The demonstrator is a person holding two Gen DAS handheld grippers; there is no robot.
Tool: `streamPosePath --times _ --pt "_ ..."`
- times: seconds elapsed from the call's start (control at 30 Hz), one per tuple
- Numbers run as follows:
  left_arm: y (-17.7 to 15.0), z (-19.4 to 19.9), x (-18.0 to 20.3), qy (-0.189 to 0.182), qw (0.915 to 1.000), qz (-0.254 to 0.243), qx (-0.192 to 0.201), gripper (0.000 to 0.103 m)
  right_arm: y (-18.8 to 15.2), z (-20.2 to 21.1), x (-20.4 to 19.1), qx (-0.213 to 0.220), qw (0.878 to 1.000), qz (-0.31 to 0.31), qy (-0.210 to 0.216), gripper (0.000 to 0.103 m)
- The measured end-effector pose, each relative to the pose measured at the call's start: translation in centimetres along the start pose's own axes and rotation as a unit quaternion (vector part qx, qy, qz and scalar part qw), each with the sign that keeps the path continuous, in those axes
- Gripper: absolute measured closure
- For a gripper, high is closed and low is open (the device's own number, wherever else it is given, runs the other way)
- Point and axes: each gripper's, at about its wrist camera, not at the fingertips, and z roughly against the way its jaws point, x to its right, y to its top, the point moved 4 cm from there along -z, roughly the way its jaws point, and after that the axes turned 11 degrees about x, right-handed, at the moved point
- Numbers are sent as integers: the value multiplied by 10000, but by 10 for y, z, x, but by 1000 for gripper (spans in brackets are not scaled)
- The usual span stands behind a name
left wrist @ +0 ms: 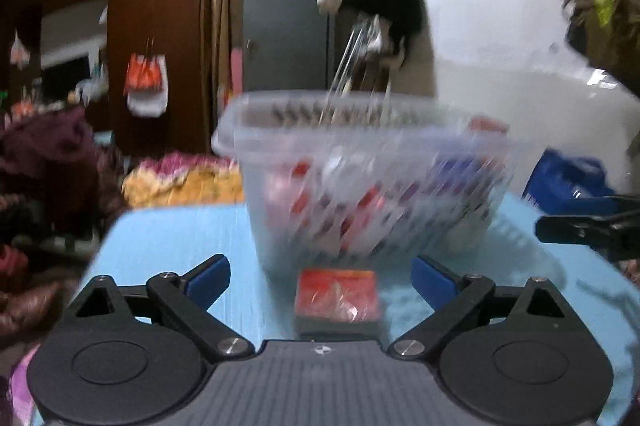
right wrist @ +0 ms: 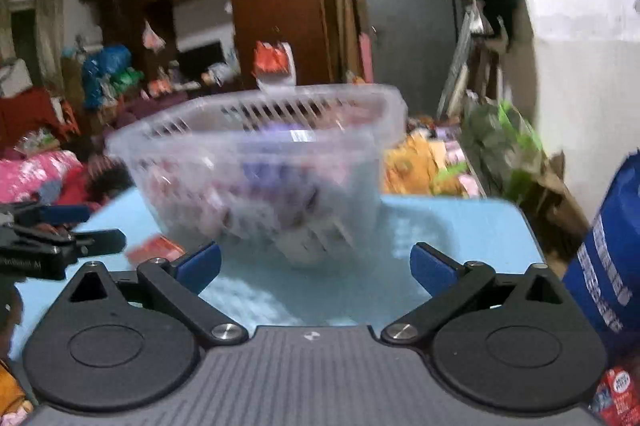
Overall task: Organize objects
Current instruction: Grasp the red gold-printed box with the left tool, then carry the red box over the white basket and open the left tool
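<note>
A clear slotted plastic basket (left wrist: 360,178) holding several red, white and purple packets stands on the light blue table (left wrist: 172,238). In front of it lies a small red packet on a dark block (left wrist: 338,300), flat on the table. My left gripper (left wrist: 320,276) is open, its blue pads wide apart on either side of that red packet and not touching it. In the right wrist view the basket (right wrist: 260,170) sits just ahead of my right gripper (right wrist: 316,264), open with only bare table (right wrist: 460,226) between its pads. The red packet (right wrist: 154,250) shows at the left there.
The other gripper (left wrist: 592,226) reaches in at the right of the left wrist view, and shows at the left (right wrist: 44,238) of the right wrist view. A blue bag (right wrist: 608,254) stands at the table's right edge. Piled clothes and bags (left wrist: 180,178) lie beyond the table.
</note>
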Motion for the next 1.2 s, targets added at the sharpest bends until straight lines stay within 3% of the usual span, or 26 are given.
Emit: streamPosePath --times 0.1,0.33,0.43,0.57,0.67,0.87,1.2 --pt "-7 -12 -3 9 9995 86 -314 4 -11 -9 8 -201 9996 -180 18 0" --pt "-25 -35 13 219 9964 -345 -739 5 -32 -12 4 -319 9994 -110 -47 0" --pt "-32 -46 14 182 9943 -341 -995 15 -37 -11 4 -334 9993 35 -152 0" --pt "-31 -41 9 104 9959 -207 -878 36 -36 -6 1 -233 9991 219 -264 0" --pt "-29 -36 5 -83 9975 36 -704 37 -37 -8 -1 -274 9990 247 -263 0" --pt "-24 -16 -10 -318 9975 627 9 37 -37 -10 4 -343 9991 74 -248 0" --pt "-18 -4 -15 -370 9953 755 476 37 -36 -8 -3 -224 9990 259 -289 0"
